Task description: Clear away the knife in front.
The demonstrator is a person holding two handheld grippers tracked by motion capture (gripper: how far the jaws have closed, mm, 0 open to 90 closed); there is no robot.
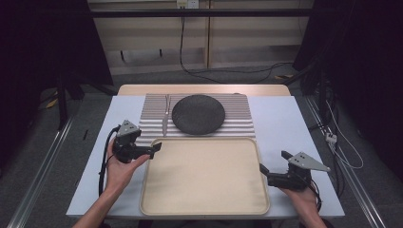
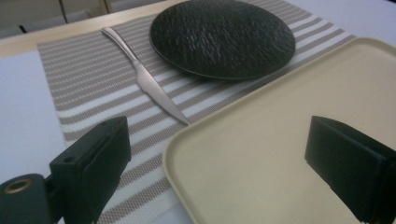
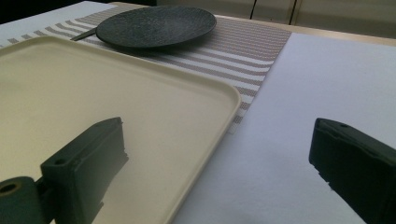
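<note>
L gripper (image 1: 153,149) is hovering at the far-left corner of the cream tray (image 1: 204,209), jaws spread wide w/ nothing between them; in the left gripper view one jaw is sitting over the striped placemat (image 2: 93,74) and the other over the tray's surface (image 2: 261,154), so the tray's rim corner is lying between them, not gripped. R gripper (image 1: 273,165) is hovering at the tray's right edge, jaws also spread wide, pinching nothing; in the right gripper view one jaw is hanging over the tray (image 3: 93,93), the other over the white table (image 3: 327,84), rim between.

Tray is lying flat on the near half of the table, centred, its far edge overlapping the placemat. Beyond it, on the mat, a dark textured plate (image 1: 198,114) is resting, w/ a metal knife (image 1: 165,118) just left of it, tip pointing near, toward the tray's far-left corner.
</note>
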